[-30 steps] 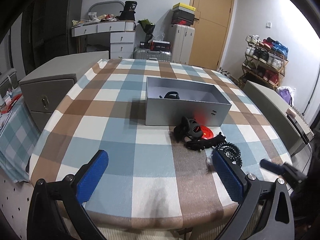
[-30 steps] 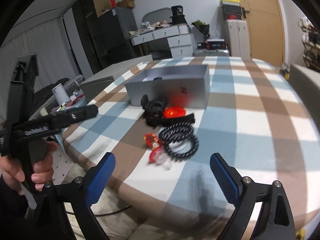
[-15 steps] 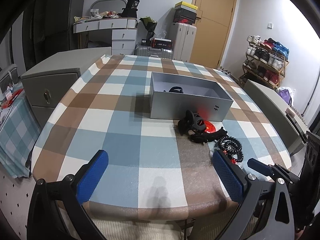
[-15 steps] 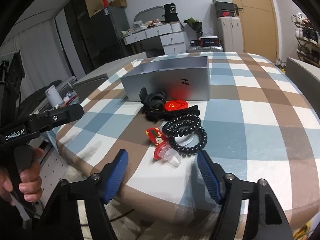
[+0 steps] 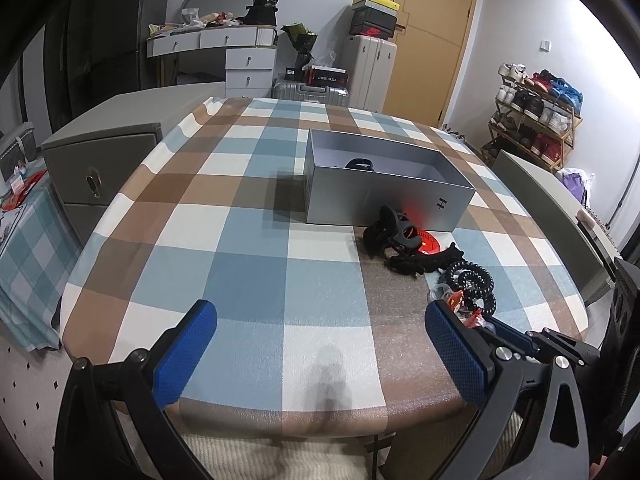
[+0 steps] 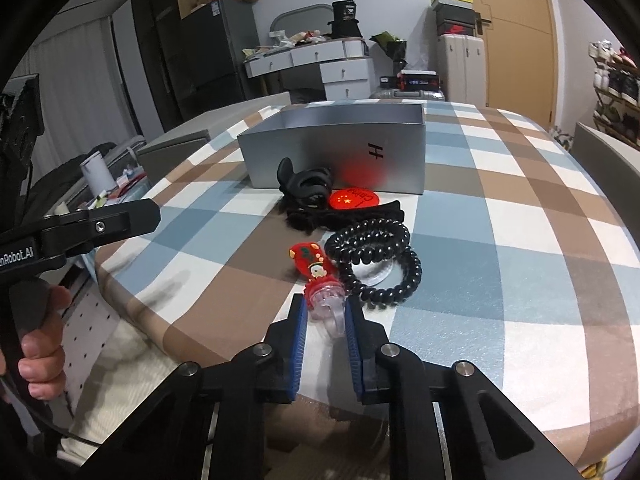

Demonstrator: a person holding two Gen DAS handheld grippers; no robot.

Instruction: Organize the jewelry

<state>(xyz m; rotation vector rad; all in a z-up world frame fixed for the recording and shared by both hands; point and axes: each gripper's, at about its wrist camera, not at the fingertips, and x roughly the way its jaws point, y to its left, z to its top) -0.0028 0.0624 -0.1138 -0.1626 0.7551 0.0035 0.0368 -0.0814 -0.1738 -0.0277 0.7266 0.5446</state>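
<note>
Red-and-clear plastic clip [image 6: 322, 292] lies near the table's [image 6: 520, 240] near edge, pinched at its clear end by the right gripper [image 6: 326, 320]; lift straight, clearing the black coil [image 6: 376, 260], toward the grey box [image 6: 340, 152]; left gripper [image 5: 320, 344] hovers wide, empty.

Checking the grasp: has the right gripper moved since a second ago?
Yes. The right gripper moved toward the grey box, its jaws now shut on the red clip.
</note>
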